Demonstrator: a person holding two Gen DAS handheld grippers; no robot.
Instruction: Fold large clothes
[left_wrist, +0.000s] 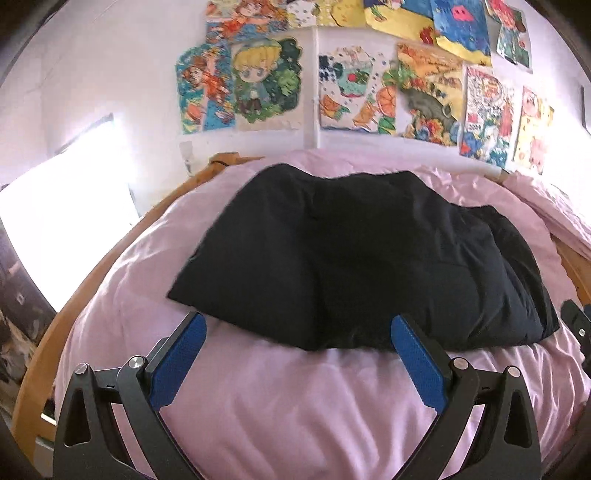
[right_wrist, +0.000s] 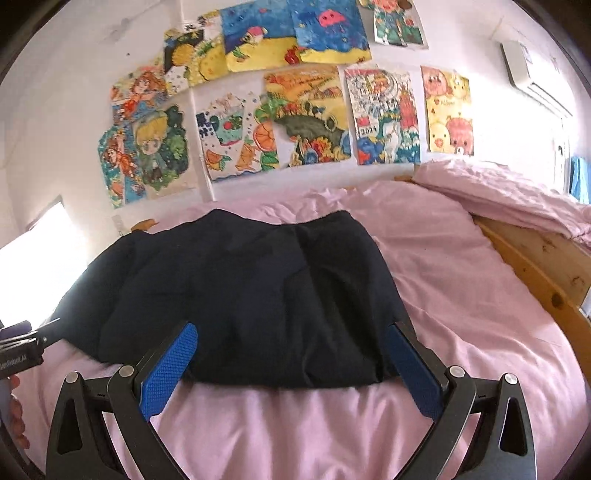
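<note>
A dark navy garment (left_wrist: 354, 254) lies folded into a wide block on the pink bedsheet (left_wrist: 288, 406); it also shows in the right wrist view (right_wrist: 243, 295). My left gripper (left_wrist: 299, 325) is open and empty, its blue pads just short of the garment's near edge. My right gripper (right_wrist: 291, 332) is open and empty, its fingertips over the garment's near right part. The right gripper's body shows at the right edge of the left wrist view (left_wrist: 576, 321). The left gripper shows at the left edge of the right wrist view (right_wrist: 22, 347).
A wooden bed frame (right_wrist: 543, 266) runs along the right, with folded pink bedding (right_wrist: 509, 195) on it. Colourful drawings (left_wrist: 332, 88) cover the white wall behind the bed. A bright window (left_wrist: 55, 221) is at the left.
</note>
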